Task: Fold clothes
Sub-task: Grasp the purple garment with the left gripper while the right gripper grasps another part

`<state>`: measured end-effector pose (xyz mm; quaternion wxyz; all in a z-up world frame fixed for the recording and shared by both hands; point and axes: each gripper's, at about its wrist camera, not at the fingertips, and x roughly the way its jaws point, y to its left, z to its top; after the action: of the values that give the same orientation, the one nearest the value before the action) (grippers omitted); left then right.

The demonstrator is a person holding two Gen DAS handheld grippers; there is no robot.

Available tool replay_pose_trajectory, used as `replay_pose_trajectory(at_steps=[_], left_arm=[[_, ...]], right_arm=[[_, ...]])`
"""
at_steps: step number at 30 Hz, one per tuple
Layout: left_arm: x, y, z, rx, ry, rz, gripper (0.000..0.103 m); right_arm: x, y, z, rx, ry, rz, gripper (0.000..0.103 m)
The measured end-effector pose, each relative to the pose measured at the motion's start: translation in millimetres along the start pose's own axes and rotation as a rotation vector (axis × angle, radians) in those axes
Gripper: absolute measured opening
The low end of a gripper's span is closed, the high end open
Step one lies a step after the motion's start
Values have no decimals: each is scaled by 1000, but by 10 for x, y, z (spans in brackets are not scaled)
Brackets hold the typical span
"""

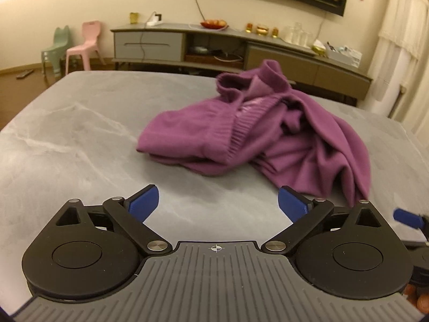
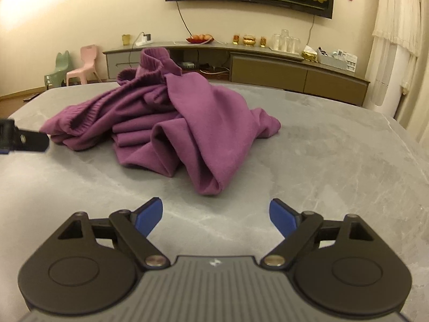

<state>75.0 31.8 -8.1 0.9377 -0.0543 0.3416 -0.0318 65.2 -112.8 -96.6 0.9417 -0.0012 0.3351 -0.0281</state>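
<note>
A purple knit sweater (image 1: pixel 257 128) lies crumpled in a heap on the grey marbled table (image 1: pixel 80 139), its ribbed hem and collar bunched up. My left gripper (image 1: pixel 217 204) is open over bare table, just short of the heap's near left edge, nothing between its blue pads. In the right wrist view the same sweater (image 2: pixel 182 123) sits ahead and a little left. My right gripper (image 2: pixel 215 218) is open too, close in front of the nearest fold and apart from it. The tip of the other gripper shows at each view's edge: the right one (image 1: pixel 407 218) and the left one (image 2: pixel 24 136).
Beyond the table's far edge stands a long low grey cabinet (image 2: pixel 268 67) with glasses, a fruit bowl and boxes on top. A pink chair (image 1: pixel 83 45) and a green chair (image 1: pixel 55 51) stand at the back left. White curtains (image 2: pixel 396 26) hang at the right.
</note>
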Motion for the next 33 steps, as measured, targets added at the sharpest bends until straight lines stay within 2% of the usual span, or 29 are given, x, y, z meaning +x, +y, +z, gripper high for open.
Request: replay_pose_trajectory(at_steps=[6,8,10,11,14,15,16,17,18,19,21,22,24,26,28,29,31,32,33], left_arm=[[198,54,167,35,2,-21,91],[238,43,221,84,-22,-21,92],[296,1,274,149,-48,-29,94],[341,-35,307,189,-59,-38,94],[561,-180,368,292,-70,-33,94],[636,-229,387,326,-73,-30,94],[730,-258,398,350,-77,-14,90],[829,-282,405,371,-81,5,83],[936,-258,438,374,-58,10,51],[1045,-221,477,373,-27,11,13],[1124,-24,633,269,-1,-7,12],[1030,133,741,192,-22,-22,0],[740,537,955,0,-79,-72,0],[537,864,940,-78,-89,-38,0],[355,1169,899,-137,-91,9,0],[264,1322,878,-166,-93,32,0],[336,1388,715,-134,-6,64,0],[357,1385,626,-117,24,76,2],[311,1355,567,-99,15,78,21]], right_arm=[[127,-1,75,13,21,-10,91],[146,6,179,4,10,17,92],[176,32,339,-32,-21,41,97],[205,65,427,-68,-43,43,102],[416,164,583,-188,-53,63,103],[517,170,597,-202,-41,71,98],[617,176,611,-215,-29,78,87],[667,146,638,-211,-23,88,47],[659,77,678,-187,-22,101,10],[652,7,718,-163,-22,113,8],[638,-131,799,-114,-21,138,7],[534,-222,876,-89,-51,146,7],[111,-449,1112,-37,-177,155,7],[-262,-651,1241,3,-268,164,7],[-446,-798,1209,21,-296,138,7],[-351,-841,1151,24,-231,124,8],[-5,-877,998,31,-68,104,11],[98,-883,939,33,-24,90,16],[128,-883,900,32,-12,75,21]])
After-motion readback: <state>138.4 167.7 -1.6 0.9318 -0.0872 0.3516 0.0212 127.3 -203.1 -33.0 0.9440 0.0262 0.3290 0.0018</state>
